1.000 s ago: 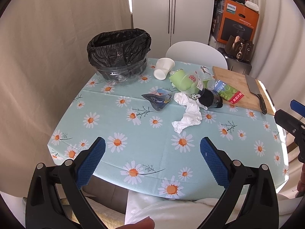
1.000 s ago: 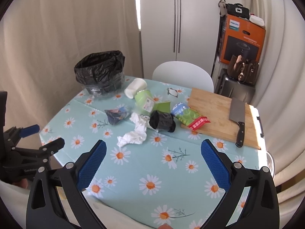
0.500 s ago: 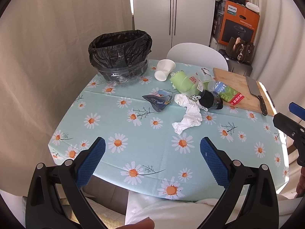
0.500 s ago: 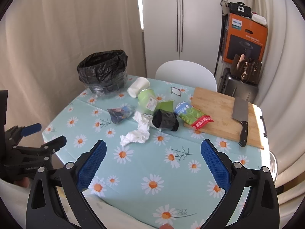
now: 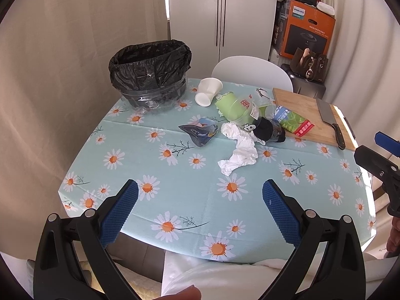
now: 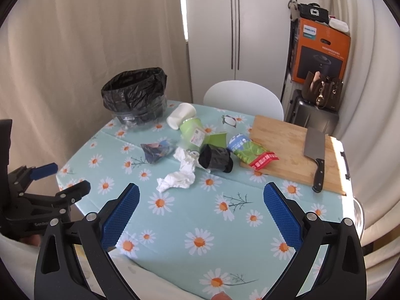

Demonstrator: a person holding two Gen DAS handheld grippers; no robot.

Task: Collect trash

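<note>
Trash lies clustered toward the far half of the tabletop in my left wrist view: a crumpled white tissue nearest me, a dark blue foil wrapper to its left, a black cup on its side touching the tissue's far end, a green cup behind that, and a white paper cup tipped over near the far edge. A bin with a black liner stands at the far left corner. A green snack packet overlaps the near corner of a cutting board at the right edge, where a cleaver rests. My left gripper hangs over the near edge, fingers spread wide, holding nothing.

From the right wrist view, my right gripper is likewise spread apart and empty above the near edge. The tissue sits just beyond it, the black cup and snack packet farther on, the bin at the far left corner. The left gripper shows at the left edge, fingers parted.
</note>
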